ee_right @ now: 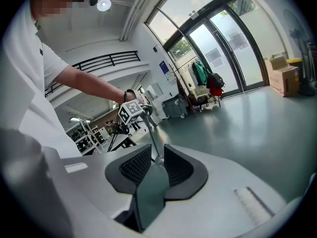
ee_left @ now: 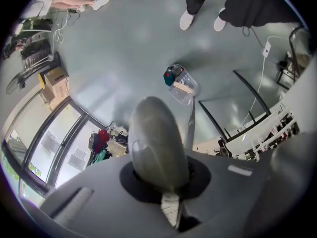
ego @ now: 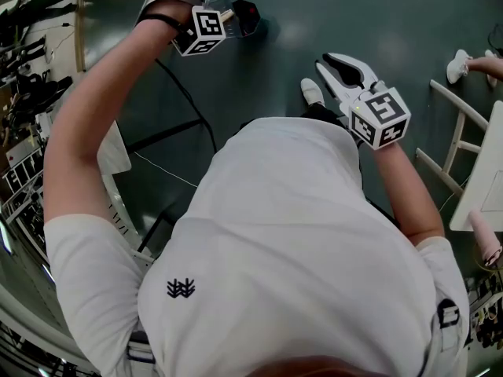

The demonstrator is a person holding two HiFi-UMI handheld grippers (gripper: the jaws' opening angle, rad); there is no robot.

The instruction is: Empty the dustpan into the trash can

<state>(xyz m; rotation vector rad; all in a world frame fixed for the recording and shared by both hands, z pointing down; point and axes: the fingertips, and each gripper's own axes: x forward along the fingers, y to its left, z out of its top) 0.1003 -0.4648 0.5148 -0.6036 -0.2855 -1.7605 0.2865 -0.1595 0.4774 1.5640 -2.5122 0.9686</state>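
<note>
Not far in yet. Big grey floor (ee_left: 133,48) well below the left gripper (ego: 224,16), and no trash can to spot in any view, so no telling how close the dump is.

Clear dustpan (ee_left: 179,86) up off the floor, hanging out past the left jaws at the far end of a thin metal handle (ee_left: 190,128). Left jaws look closed tight on that handle, going by the way the rod comes straight out from beside them.

Right gripper (ee_right: 156,150) off to the side with jaws standing apart, squeezing nothing. Just a thin rod showing in the gap, running up toward the left gripper. Probably the same handle, hard to be sure.

Teal and red bits (ee_left: 172,75) sitting inside the dustpan, so nothing tipped out so far. Left to do, as a guess: find the can, get the dustpan over it, tilt, shake.
</note>
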